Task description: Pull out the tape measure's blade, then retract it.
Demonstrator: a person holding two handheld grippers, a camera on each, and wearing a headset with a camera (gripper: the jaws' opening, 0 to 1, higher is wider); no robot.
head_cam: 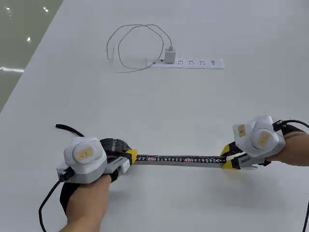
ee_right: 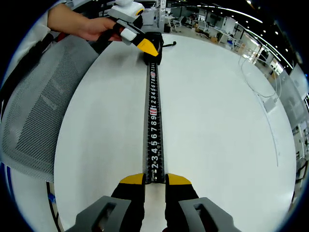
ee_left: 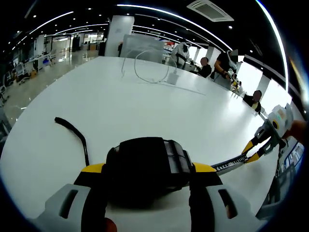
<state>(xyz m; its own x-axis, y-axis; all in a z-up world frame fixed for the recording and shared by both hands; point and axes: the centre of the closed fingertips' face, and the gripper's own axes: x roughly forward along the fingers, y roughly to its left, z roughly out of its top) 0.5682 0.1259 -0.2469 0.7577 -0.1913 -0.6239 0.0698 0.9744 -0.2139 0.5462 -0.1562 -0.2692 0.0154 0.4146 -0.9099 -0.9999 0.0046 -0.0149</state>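
Observation:
The black tape measure case (head_cam: 115, 145) (ee_left: 145, 162) (ee_right: 153, 40) rests on the white table, with my left gripper (head_cam: 126, 158) (ee_left: 149, 168) shut around it. Its blade (head_cam: 179, 159) (ee_right: 154, 130) (ee_left: 231, 165) runs out to the right, numbers facing up, flat just above the table. My right gripper (head_cam: 228, 157) (ee_right: 155, 179) (ee_left: 253, 151) is shut on the blade's end. A black wrist strap (head_cam: 68, 129) (ee_left: 73, 132) trails off the case to the left.
A white power strip (head_cam: 189, 63) with a charger (head_cam: 170, 56) and a looped white cable (head_cam: 135, 46) lies at the far side of the table (head_cam: 159, 106). A grey mesh chair back (ee_right: 38, 116) stands beside the table's near edge. People sit at the far end.

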